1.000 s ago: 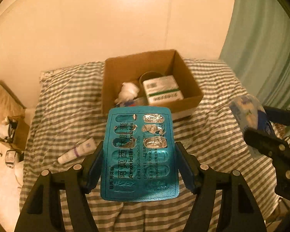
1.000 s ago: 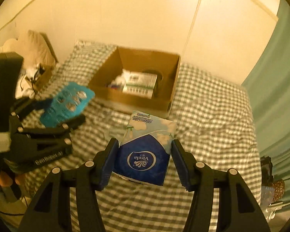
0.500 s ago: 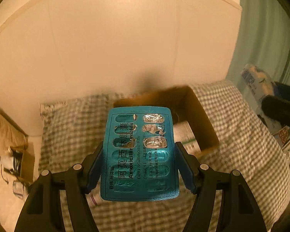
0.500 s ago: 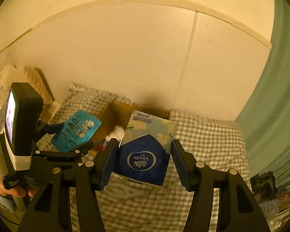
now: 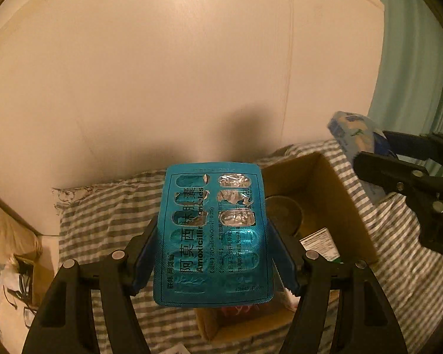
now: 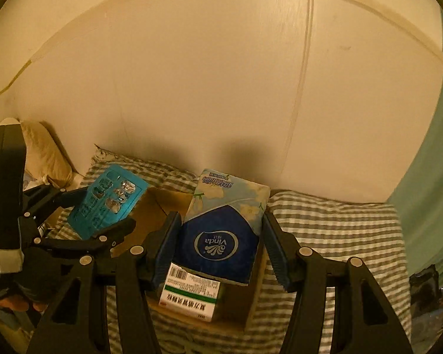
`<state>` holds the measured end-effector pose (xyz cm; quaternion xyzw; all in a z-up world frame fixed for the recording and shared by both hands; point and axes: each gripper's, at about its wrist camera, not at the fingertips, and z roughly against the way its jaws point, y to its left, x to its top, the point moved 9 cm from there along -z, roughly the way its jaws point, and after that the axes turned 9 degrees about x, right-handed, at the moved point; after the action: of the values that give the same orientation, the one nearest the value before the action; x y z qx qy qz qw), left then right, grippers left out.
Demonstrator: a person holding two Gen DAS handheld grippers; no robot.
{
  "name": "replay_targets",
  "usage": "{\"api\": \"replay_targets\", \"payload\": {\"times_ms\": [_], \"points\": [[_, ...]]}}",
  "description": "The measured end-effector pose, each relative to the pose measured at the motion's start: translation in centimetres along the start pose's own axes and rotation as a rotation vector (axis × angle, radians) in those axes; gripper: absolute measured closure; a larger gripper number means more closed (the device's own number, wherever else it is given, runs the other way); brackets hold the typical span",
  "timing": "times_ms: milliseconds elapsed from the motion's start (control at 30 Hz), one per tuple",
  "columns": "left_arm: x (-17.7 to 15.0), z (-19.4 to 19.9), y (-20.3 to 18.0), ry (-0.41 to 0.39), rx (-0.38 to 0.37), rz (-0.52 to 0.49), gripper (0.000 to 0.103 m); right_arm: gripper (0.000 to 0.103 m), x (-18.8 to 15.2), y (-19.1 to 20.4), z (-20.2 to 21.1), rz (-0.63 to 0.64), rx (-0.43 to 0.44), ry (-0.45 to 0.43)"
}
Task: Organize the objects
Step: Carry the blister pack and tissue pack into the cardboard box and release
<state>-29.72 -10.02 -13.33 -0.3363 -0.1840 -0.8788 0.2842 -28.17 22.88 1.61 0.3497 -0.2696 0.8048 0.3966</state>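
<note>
My left gripper point(image 5: 211, 253) is shut on a blue blister pack of pills point(image 5: 212, 233), held above the near edge of an open cardboard box point(image 5: 333, 206). My right gripper point(image 6: 221, 242) is shut on a blue and white tissue pack point(image 6: 226, 230), held over the same box point(image 6: 257, 289). The box holds a white medicine carton point(image 6: 192, 298) and a round tin point(image 5: 283, 215). The tissue pack also shows at the right of the left wrist view point(image 5: 357, 138), and the blister pack at the left of the right wrist view point(image 6: 106, 206).
The box sits on a striped bedspread point(image 5: 103, 221) against a cream wall point(image 5: 192, 73). A green curtain point(image 6: 428, 177) hangs at the right. A pillow and clutter point(image 5: 11, 236) lie past the bed's left edge.
Both grippers moved forward toward the box, which now lies directly below them. Both still hold their items.
</note>
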Motion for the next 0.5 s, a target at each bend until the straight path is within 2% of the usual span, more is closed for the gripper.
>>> {"api": "replay_targets", "payload": {"times_ms": [33, 67, 267, 300, 333, 400, 500], "points": [[-0.2, -0.5, -0.1, 0.009, 0.005, 0.000, 0.032, 0.047, -0.2, 0.0, -0.6, 0.004, 0.003, 0.007], [-0.6, -1.3, -0.4, 0.019, 0.003, -0.004, 0.032, 0.047, -0.2, 0.2, -1.4, 0.032, 0.042, -0.001], [-1.3, -3.2, -1.1, 0.033, 0.023, 0.001, 0.031, 0.044, -0.9, 0.3, -3.8, 0.031, 0.078, 0.013], [-1.4, -3.5, -1.2, 0.038, 0.026, -0.001, 0.030, 0.041, -1.0, 0.2, -3.9, 0.034, 0.077, 0.009], [-1.5, -3.6, -1.2, 0.043, 0.028, -0.001, 0.028, 0.034, -0.9, 0.2, -3.8, 0.039, 0.074, 0.001], [-1.5, -3.4, -1.1, 0.044, 0.042, 0.005, 0.013, 0.026, -0.6, 0.0, -3.5, 0.038, 0.068, -0.022], [-1.3, -2.6, -0.3, 0.026, 0.048, 0.028, 0.012, 0.024, 0.1, 0.2, -2.4, 0.045, 0.081, -0.052]]}}
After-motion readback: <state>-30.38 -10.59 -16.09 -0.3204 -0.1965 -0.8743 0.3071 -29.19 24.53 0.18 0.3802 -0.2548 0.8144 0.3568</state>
